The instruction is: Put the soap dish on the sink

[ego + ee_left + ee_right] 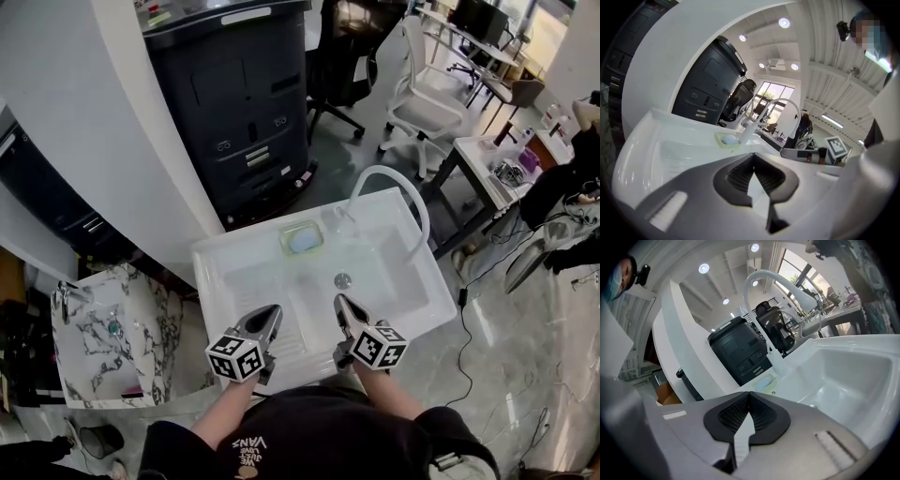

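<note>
The pale green soap dish (pixel 302 239) with a light blue soap in it rests on the back ledge of the white sink (pixel 222 261), left of the curved white faucet (pixel 398 182). The same soap dish (pixel 727 139) shows far ahead in the left gripper view, and the soap dish (pixel 765 383) lies past the jaws in the right gripper view. My left gripper (pixel 273 310) hovers over the sink's front left, shut and empty. My right gripper (pixel 341 302) hovers beside it over the basin near the drain (pixel 343 279), also shut with nothing held.
A dark cabinet (pixel 244 103) stands behind the sink. A marbled basin (pixel 112 328) sits at the left. Office chairs (pixel 424 89) and a cluttered desk (pixel 497 159) stand to the back right, with cables on the floor at the right.
</note>
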Demonstrator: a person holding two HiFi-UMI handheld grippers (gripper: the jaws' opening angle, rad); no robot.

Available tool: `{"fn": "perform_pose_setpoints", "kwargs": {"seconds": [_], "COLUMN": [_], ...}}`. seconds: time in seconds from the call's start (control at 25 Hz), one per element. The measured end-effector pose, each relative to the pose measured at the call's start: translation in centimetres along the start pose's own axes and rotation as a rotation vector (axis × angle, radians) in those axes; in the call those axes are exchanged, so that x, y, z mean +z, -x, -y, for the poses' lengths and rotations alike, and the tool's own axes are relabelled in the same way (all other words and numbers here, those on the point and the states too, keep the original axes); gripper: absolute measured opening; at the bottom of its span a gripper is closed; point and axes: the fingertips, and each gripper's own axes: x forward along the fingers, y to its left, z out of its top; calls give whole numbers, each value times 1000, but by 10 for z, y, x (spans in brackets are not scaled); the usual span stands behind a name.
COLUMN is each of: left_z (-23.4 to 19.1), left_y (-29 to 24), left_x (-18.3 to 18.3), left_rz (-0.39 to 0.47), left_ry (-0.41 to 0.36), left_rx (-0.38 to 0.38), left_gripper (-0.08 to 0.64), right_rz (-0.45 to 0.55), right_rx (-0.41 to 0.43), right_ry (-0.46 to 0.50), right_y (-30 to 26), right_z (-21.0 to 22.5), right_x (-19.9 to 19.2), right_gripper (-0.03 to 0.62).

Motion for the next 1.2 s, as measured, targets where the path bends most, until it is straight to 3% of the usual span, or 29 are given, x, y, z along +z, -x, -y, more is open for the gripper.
{"fn": "perform_pose_setpoints", "kwargs": {"seconds": [0.72,1.2], "left_z": [17,16], "left_y": [27,42], "left_x": [-18,-25], "left_rz": [-32,-8], "left_ry": [-40,-77], "left_rx": [-75,-37], "left_gripper": [52,52], "right_rz": [6,-32], "right_rx": [-56,-72], "right_ry": [69,87], "right_y": [42,53], "right_z": [-8,-6], "right_x": [-26,-44], "right_gripper": [3,2]}}
